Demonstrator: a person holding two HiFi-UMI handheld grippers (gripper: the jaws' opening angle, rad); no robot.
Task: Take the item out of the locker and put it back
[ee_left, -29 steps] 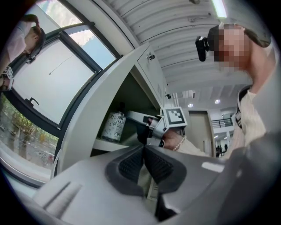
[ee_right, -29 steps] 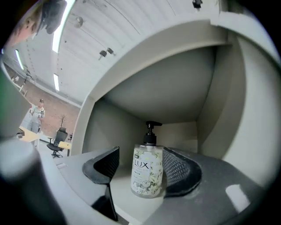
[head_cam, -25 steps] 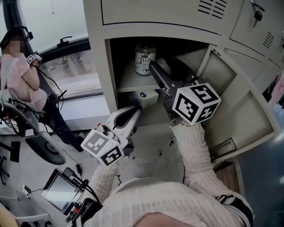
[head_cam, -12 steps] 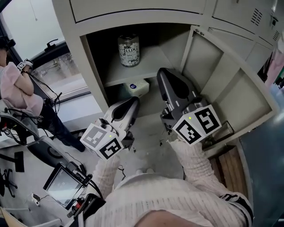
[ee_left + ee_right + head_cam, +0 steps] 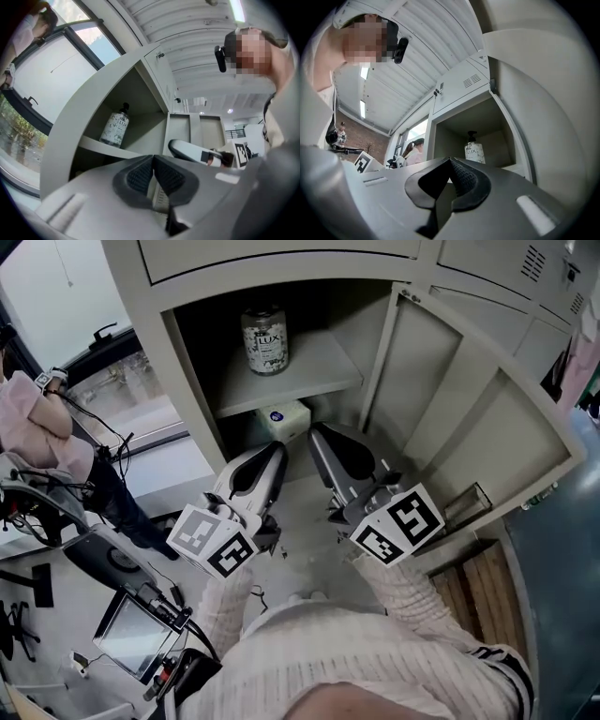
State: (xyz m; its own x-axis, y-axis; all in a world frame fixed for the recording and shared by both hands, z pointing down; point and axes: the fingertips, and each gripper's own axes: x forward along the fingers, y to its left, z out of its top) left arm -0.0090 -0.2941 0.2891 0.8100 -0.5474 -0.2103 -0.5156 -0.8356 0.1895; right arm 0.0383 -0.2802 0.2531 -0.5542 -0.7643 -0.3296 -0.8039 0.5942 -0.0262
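A clear LUX pump bottle (image 5: 263,338) stands upright on the shelf (image 5: 319,367) of the open locker, free of both grippers. It also shows in the left gripper view (image 5: 116,126) and in the right gripper view (image 5: 474,151). My right gripper (image 5: 314,430) hangs in front of the locker below the shelf, and its jaws are shut with nothing between them (image 5: 450,161). Beside it, my left gripper (image 5: 277,448) points into the lower compartment, also shut and empty (image 5: 153,158).
A small white box (image 5: 284,420) lies under the shelf at the back. The locker door (image 5: 469,418) is swung open on the right. A person (image 5: 28,418) sits at the far left, and a screen (image 5: 131,638) lies on the floor.
My right gripper has pulled back from beside the bottle on the shelf and dropped below shelf level, with its jaws closed empty. The bottle stays on the shelf. The left gripper has barely moved.
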